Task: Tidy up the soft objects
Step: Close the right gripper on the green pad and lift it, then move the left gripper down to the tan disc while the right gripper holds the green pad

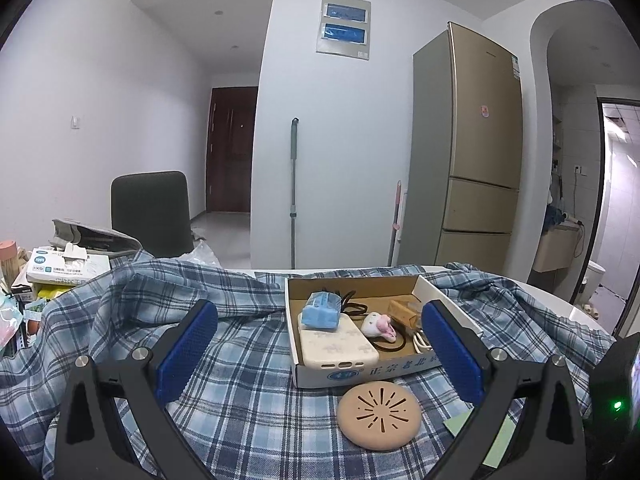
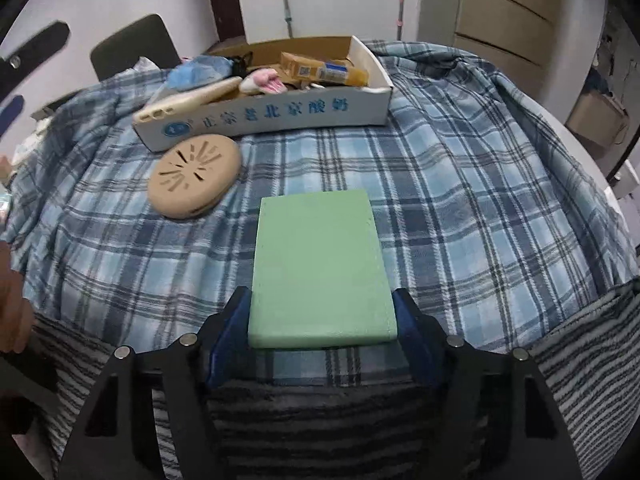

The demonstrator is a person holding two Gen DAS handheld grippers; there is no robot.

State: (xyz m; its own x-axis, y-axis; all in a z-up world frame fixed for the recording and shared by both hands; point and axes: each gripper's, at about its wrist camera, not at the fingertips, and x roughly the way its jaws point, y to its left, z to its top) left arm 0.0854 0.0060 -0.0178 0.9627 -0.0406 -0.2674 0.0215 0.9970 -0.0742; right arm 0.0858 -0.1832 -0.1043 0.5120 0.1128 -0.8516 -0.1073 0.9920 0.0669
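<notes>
A flat green pad (image 2: 320, 268) lies on the blue plaid blanket (image 2: 460, 184), its near end between the blue pads of my right gripper (image 2: 320, 344), which is shut on it. A round tan disc with slits (image 2: 195, 176) rests against the front of a shallow cardboard box (image 2: 280, 114). In the left wrist view the box (image 1: 360, 372) holds a cream power bank (image 1: 336, 346), a blue soft pouch (image 1: 322, 310), a small plush toy (image 1: 378, 324) and cables. My left gripper (image 1: 320, 340) is open and empty, hovering before the box, with the disc (image 1: 378, 414) just below it.
A dark chair (image 1: 154, 212) stands behind the table's left. Tissue boxes and clutter (image 1: 64, 266) sit at the left edge. A fridge (image 1: 468, 148) and a mop (image 1: 294, 192) stand by the far wall. A striped grey cloth (image 2: 320, 420) covers the near edge.
</notes>
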